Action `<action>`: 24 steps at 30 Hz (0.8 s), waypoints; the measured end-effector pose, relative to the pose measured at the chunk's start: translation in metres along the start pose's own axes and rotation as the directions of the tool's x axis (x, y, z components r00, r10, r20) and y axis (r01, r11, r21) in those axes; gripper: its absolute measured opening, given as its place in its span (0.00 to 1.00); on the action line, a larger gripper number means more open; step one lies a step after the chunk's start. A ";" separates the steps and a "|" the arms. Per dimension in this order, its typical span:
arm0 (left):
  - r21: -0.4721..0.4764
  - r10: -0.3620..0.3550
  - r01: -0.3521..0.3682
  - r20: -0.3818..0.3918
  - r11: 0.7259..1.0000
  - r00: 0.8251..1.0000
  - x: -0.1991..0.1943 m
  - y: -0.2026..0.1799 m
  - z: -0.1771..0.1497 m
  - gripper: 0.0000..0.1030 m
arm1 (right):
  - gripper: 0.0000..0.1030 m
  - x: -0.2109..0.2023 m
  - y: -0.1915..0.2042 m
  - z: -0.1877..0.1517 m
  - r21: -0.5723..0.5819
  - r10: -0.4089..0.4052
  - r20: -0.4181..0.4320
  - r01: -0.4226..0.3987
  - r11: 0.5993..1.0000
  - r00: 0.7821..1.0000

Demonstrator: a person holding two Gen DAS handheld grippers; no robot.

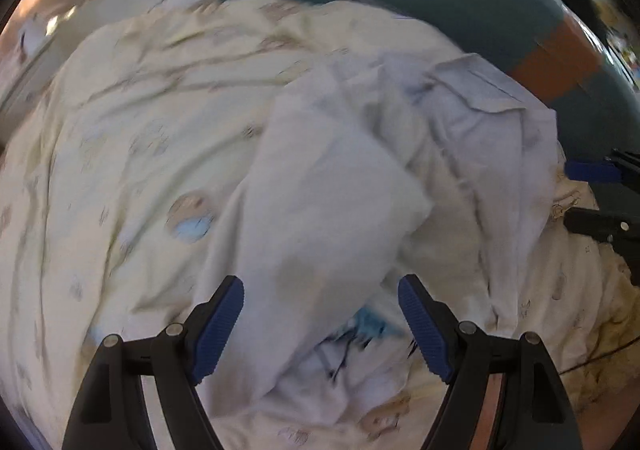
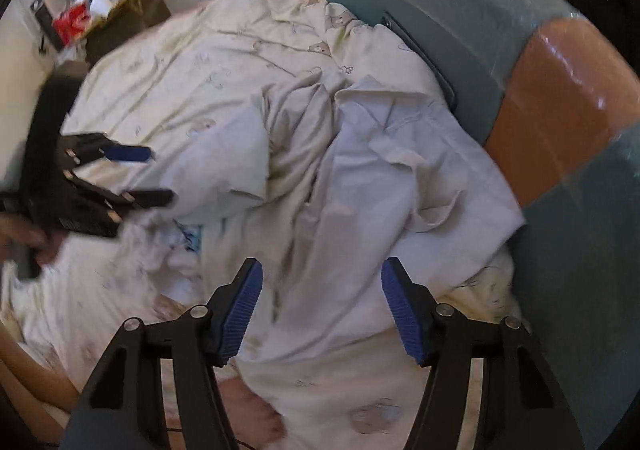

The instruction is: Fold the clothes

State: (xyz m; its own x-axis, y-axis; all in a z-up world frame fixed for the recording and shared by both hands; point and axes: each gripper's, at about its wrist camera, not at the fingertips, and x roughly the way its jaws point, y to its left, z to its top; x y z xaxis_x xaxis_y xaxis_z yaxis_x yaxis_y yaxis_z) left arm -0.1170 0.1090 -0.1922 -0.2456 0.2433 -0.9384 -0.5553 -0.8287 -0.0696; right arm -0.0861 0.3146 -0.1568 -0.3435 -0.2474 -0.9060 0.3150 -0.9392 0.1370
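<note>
Left wrist view: looks steeply down, close over the crumpled white garment [image 1: 332, 186] on the cream printed bed cover [image 1: 132, 122].
Right wrist view: same steep, close look from the right.
Shared: garment, cover, teal padded headboard [image 2: 420, 2].

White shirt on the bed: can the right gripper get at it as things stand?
Probably yes. The right gripper is open, pointed down at the white shirt, nothing lying between; the left gripper is off to the side.
</note>
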 end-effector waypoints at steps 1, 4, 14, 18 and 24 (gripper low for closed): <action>0.009 -0.013 0.013 -0.007 1.000 1.000 0.006 -0.006 0.003 0.78 | 0.64 0.000 0.000 0.000 0.014 0.008 0.004 -0.008 1.000 1.000; 0.040 -0.052 0.052 -0.010 0.998 0.999 0.021 -0.022 0.013 0.78 | 0.65 0.002 -0.004 0.002 0.059 0.028 0.006 -0.029 0.998 1.000; -0.071 0.028 -0.015 0.171 0.997 0.985 -0.027 0.025 0.039 0.04 | 0.66 -0.005 -0.027 -0.004 0.211 0.088 0.047 -0.096 0.973 0.995; -0.201 0.086 -0.028 0.284 0.979 0.955 -0.080 0.085 0.048 0.04 | 0.66 -0.011 -0.026 -0.004 0.200 0.087 0.060 -0.097 0.975 0.994; -0.364 0.296 -0.202 0.224 0.909 0.929 -0.074 0.164 0.056 0.04 | 0.66 -0.012 -0.018 0.000 0.158 0.064 0.065 -0.074 0.985 0.996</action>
State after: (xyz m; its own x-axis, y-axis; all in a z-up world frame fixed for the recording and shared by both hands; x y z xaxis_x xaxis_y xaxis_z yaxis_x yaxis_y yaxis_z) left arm -0.2341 -0.0167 -0.1153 -0.5703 0.0932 -0.8161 -0.1659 -0.9861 0.0033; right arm -0.0878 0.3350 -0.1480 -0.3796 -0.3220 -0.8673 0.1958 -0.9442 0.2648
